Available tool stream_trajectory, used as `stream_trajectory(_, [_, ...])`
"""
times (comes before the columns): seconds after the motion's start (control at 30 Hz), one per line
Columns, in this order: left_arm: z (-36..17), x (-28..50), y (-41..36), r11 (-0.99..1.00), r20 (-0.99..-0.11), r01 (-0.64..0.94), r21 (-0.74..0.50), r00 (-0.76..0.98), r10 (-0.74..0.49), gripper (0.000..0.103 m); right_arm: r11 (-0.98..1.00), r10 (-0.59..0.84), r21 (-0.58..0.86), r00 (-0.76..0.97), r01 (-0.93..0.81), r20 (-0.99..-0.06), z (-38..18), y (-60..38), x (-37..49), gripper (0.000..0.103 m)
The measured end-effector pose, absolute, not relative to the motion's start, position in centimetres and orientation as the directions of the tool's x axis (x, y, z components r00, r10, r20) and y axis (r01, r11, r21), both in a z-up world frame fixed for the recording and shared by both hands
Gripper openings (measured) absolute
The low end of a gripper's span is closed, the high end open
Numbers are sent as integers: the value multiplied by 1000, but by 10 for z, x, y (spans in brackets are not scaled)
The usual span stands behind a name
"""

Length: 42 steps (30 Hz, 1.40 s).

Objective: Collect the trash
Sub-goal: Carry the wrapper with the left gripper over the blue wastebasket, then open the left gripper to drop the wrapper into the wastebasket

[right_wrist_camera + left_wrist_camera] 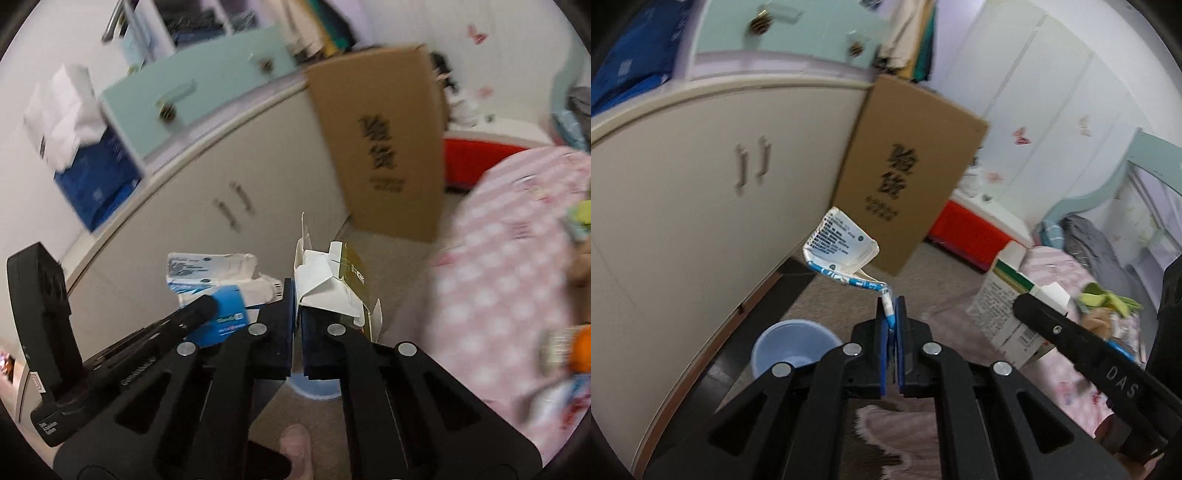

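Left claw [891,314] clenches a crushed carton [839,242]; right claw [295,295] grips a box [332,284]. Release each squarely above the blue bin [792,349].

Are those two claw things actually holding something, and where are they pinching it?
Yes. The left gripper pinches a crushed blue-and-white carton by its twisted end; the right gripper pinches an opened cardboard box by its white flap.

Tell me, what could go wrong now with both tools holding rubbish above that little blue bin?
The left tool pinches only a thin twisted corner of the crumpled blue-and-white carton, so it could slip free and miss the blue bin. The right tool grips just an open flap of the white-and-green box, which may tear or swing. The bin's mouth looks small for both.
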<state>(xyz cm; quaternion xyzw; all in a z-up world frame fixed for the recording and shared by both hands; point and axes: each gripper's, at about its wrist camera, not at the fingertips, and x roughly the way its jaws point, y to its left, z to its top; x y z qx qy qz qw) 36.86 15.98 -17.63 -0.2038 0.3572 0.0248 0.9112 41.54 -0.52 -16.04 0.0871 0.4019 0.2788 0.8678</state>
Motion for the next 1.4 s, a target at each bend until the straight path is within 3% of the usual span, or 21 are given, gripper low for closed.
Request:
stream_trajectory(0.17, [-209,386,194,902,-731,-284,-325,681,-49,4,821,548,378,406,-428,-731,-208,47,442,6])
stream_trajectory(0.23, [-224,394,206,896,-751,-313,-316,659,-34,4,838,513,364,360,-406,-779,-238,63,457,13])
stream_trajectory(0.3, [-239,398,215,893,-777,-337,-300,629,-24,4,846,499,364,338,-390,-798,-256,67,466,50])
stream_trajectory(0.33, [-246,400,219,888,-786,-347,-300,617,-24,4,849,495,368,327,-380,-805,-264,67,468,53])
stream_trajectory(0.77, [-276,420,215,898,-850,-348,-268,525,-50,4,902,396,239,466,-360,-791,-243,50,450,57])
stream_trajectory(1.17, [-262,435,208,891,-831,-342,-299,552,-67,6,922,377,224,599,-316,-706,-214,27,441,59])
stream_trajectory(1.23, [-260,438,210,887,-831,-351,-299,553,-61,13,923,377,232,602,-307,-703,-213,24,440,59])
stream_trajectory(1.3, [-261,439,212,884,-839,-366,-292,542,-52,48,924,377,235,605,-302,-702,-211,21,439,59])
stream_trajectory(1.4, [-257,434,212,876,-841,-388,-287,540,-37,53,925,374,233,607,-300,-701,-207,18,433,59])
